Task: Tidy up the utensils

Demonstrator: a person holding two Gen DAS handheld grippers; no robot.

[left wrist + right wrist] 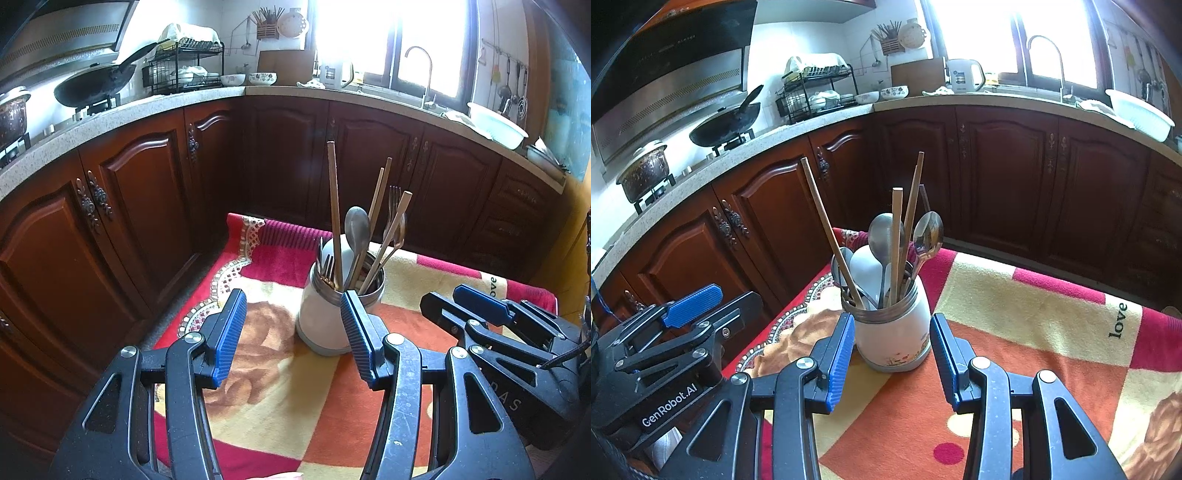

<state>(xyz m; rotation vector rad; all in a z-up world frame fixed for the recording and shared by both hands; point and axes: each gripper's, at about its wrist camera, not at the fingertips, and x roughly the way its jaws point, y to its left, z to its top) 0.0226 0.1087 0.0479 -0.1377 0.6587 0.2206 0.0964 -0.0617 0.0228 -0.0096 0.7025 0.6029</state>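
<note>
A white utensil jar (325, 317) with a metal rim stands upright on a patterned cloth (280, 398); it also shows in the right wrist view (892, 336). It holds wooden chopsticks (335, 214), metal spoons (357, 225), a fork (394, 201) and a white spoon (866, 271). My left gripper (293, 332) is open and empty, just short of the jar on its left side. My right gripper (892, 356) is open and empty, its jaws either side of the jar's base. Each gripper shows in the other's view: the right one (480, 306) and the left one (694, 301).
The cloth (1015, 332) covers a table that drops off at its far edge towards dark wooden cabinets (155, 192). Behind is a counter (207, 96) with a wok (99, 79), dish rack (184, 70), bowls, kettle (962, 75), tap (1047, 62) and white basin (1137, 112).
</note>
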